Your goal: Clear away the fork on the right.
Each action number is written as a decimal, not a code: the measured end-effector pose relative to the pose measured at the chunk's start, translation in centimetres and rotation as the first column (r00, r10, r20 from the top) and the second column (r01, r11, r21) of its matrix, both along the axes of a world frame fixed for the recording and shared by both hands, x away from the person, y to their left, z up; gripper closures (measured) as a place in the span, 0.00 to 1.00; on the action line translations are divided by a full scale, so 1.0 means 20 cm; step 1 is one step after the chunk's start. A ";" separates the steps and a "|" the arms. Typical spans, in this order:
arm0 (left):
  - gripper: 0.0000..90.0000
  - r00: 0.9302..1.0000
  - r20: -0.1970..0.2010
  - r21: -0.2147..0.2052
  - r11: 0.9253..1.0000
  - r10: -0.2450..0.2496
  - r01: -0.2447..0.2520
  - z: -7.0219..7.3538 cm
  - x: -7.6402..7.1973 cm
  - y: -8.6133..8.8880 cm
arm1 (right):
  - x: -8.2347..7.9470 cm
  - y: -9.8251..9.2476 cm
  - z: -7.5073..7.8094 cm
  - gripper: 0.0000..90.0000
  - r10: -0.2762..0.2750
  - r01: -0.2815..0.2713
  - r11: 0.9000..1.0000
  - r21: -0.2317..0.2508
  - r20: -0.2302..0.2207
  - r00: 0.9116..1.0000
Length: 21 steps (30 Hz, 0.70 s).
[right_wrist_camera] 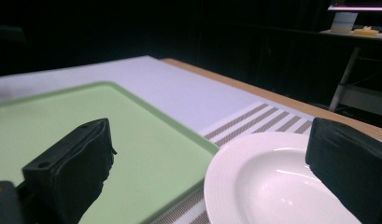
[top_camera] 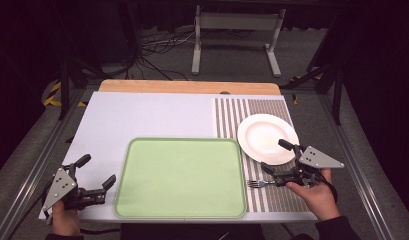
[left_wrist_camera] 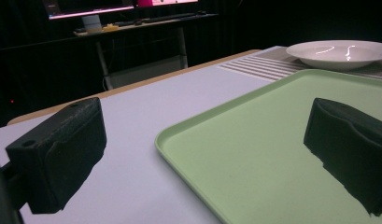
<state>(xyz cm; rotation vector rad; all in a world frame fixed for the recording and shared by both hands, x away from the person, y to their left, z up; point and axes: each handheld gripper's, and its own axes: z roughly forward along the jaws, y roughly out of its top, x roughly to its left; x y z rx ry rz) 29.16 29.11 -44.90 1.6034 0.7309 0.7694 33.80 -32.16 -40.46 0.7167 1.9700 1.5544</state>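
On white table [top_camera: 157, 115]: green tray [top_camera: 181, 177], plate [top_camera: 267, 137], fork [top_camera: 259, 183] | dark room | both grippers agape, empty

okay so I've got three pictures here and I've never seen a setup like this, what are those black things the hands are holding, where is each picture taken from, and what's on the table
A person sits at a table, holding a hand-operated gripper in each hand. The top picture looks down from above: the left gripper is at the left, the right gripper at the right. The other two pictures come from small cameras riding on each gripper, looking out between its two black jaws.

On the table lie an empty green tray, a white plate on a striped mat, and a fork just right of the tray. Both grippers are open and hold nothing; the right one hovers near the plate and fork.
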 end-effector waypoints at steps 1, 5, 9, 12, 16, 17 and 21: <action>0.00 1.000 -0.001 0.001 1.000 0.001 -0.001 0.00 0.00 0.00 | 0.00 0.00 0.01 0.04 0.012 -0.013 1.000 -0.025 -0.012 1.000; 0.00 1.000 -0.001 0.003 1.000 -0.001 0.001 0.00 0.00 0.00 | 0.02 -0.01 0.05 0.04 0.038 -0.046 0.988 -0.147 -0.059 0.998; 0.00 1.000 -0.002 0.004 1.000 0.000 0.000 0.00 0.00 0.00 | 0.04 -0.01 0.10 0.04 0.054 -0.076 0.968 -0.239 -0.096 0.994; 0.00 1.000 -0.001 0.004 1.000 0.000 0.000 0.00 0.00 0.00 | 0.04 0.00 0.12 0.05 0.066 -0.099 0.952 -0.289 -0.121 0.990; 0.00 1.000 -0.002 0.005 1.000 0.000 0.000 0.00 0.00 0.00 | 0.06 0.01 0.14 0.07 0.088 -0.151 0.912 -0.382 -0.178 0.980; 0.00 1.000 -0.003 0.006 1.000 -0.001 0.001 0.00 0.00 0.00 | 0.06 0.01 0.15 0.07 0.095 -0.167 0.900 -0.403 -0.193 0.977; 0.00 1.000 -0.002 0.008 1.000 0.000 0.000 0.00 0.00 0.00 | 0.07 0.04 0.17 0.06 0.106 -0.213 0.847 -0.488 -0.238 0.966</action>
